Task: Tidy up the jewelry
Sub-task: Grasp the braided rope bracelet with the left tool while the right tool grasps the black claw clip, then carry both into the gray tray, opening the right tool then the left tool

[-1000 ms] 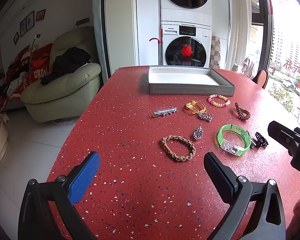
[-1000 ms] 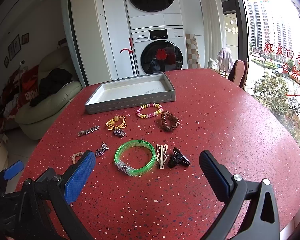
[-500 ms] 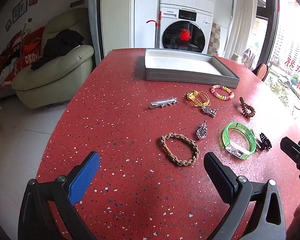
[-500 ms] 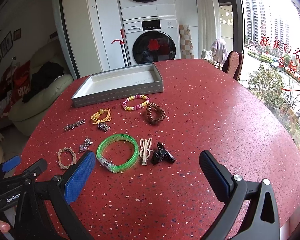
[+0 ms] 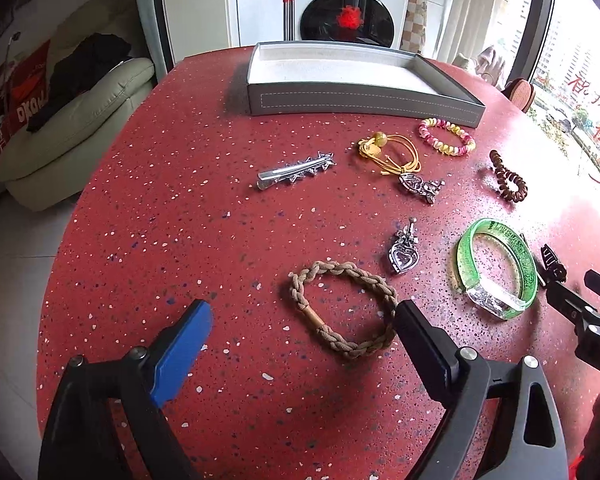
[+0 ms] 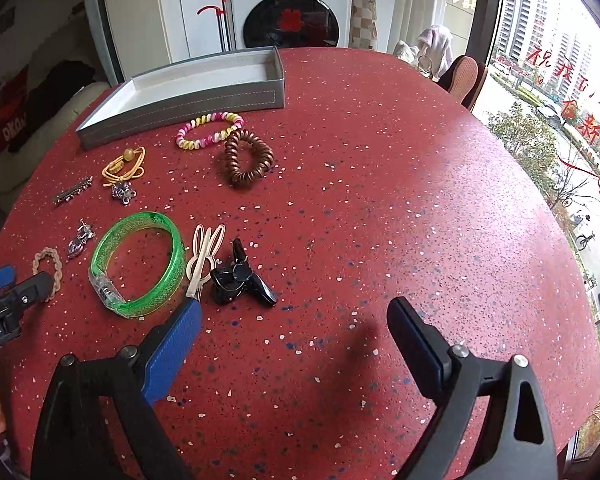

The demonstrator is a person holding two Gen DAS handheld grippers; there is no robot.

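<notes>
Jewelry lies loose on the red table. My left gripper [image 5: 304,328] is open and empty, its jaws either side of the near end of a braided tan bracelet [image 5: 342,310]. Beyond it lie a silver heart charm [image 5: 404,254], a green bangle [image 5: 496,268], a silver hair clip [image 5: 296,170], a yellow cord tie [image 5: 388,152] and a pink-yellow bead bracelet [image 5: 446,140]. My right gripper [image 6: 294,320] is open and empty, just short of a black claw clip [image 6: 240,276] and a cream bunny clip [image 6: 204,252]. A brown coil tie [image 6: 246,160] lies farther back.
An open grey tray [image 5: 360,100] with a white floor stands at the far side of the table, also in the right wrist view [image 6: 188,100]. A sofa [image 5: 72,112] stands off the table's left edge. A washer [image 6: 292,12] is behind.
Both grippers have moved forward and down toward the table. The jewelry now looks larger and nearer. Both stay open; nothing has been taken hold of.
</notes>
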